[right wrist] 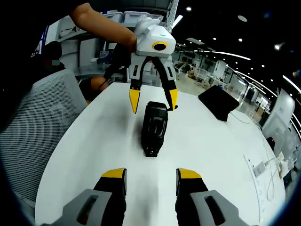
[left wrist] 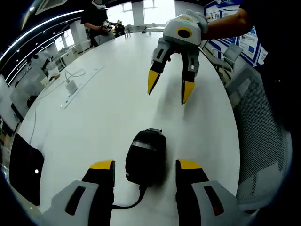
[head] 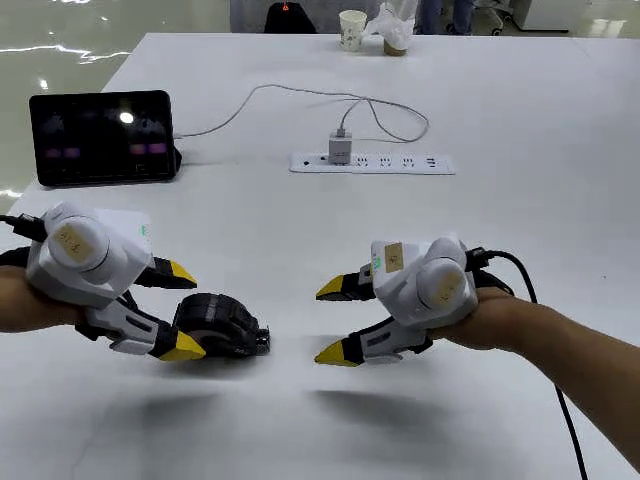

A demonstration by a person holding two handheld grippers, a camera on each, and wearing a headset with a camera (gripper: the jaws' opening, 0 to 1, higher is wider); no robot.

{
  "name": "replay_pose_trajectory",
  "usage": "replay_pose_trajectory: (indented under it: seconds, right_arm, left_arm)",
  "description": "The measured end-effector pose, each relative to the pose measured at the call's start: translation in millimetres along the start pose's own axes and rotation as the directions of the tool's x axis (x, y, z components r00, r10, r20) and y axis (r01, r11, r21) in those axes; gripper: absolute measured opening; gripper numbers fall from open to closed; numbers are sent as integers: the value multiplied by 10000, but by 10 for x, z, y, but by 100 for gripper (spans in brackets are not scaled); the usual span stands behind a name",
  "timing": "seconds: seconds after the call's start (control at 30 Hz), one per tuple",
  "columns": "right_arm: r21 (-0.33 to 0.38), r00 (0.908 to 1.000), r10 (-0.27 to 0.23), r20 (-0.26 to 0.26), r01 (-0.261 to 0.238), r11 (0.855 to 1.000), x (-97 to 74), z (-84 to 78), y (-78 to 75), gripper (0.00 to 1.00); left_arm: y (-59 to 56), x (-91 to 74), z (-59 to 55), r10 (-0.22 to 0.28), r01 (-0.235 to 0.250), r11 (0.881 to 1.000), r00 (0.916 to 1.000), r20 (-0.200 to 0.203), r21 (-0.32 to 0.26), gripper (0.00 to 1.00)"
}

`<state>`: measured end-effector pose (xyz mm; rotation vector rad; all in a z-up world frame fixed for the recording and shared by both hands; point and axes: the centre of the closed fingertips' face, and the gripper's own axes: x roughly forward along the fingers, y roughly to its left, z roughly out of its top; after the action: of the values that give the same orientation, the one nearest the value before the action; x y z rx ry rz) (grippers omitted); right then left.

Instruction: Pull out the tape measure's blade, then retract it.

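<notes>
A black tape measure [head: 222,325] lies on the white table [head: 300,230], its case lengthwise between the two grippers. My left gripper [head: 183,310] is open, and its yellow fingertips [left wrist: 102,165] flank the rear of the tape measure [left wrist: 146,157] with a gap on each side. A thin black strap trails from the case toward that gripper. My right gripper [head: 333,322] stands open a short way to the right, pointing at the case's front end, with nothing between its jaws. From the right gripper view the tape measure [right wrist: 154,127] lies ahead, with the left gripper [right wrist: 153,101] straddling its far end.
A dark tablet [head: 100,135] stands at the back left. A white power strip [head: 372,162] with a plugged charger and cable lies mid-table. Paper cups [head: 352,30] sit at the far edge. A mesh chair [left wrist: 263,122] stands beside the table's near edge.
</notes>
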<state>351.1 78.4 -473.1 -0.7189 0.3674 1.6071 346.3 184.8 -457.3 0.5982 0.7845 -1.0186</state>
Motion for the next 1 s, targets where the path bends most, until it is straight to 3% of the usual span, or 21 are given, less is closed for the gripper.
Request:
replay_pose_trajectory:
  seconds: [0.17,0.47,0.7,1.0]
  right_arm:
    - [-105,9995,173,-262,-176,9998,136,-5,3,36]
    - [-16,9989,441,-174,-441,9990,336,95,-30,32]
    - [65,9976,660,-192,-658,9978,468,144,-42,28]
    - [189,9945,902,-537,-893,9958,630,87,-28,23]
  left_arm:
    - [-5,1,-22,-316,325,9991,9989,-333,285,44]
    - [-57,50,-73,-843,917,9924,9924,-898,821,41]
    - [-64,75,-82,-972,1081,9887,9897,-1051,1039,36]
    - [-47,118,-137,-977,1169,9832,9858,-1363,1403,31]
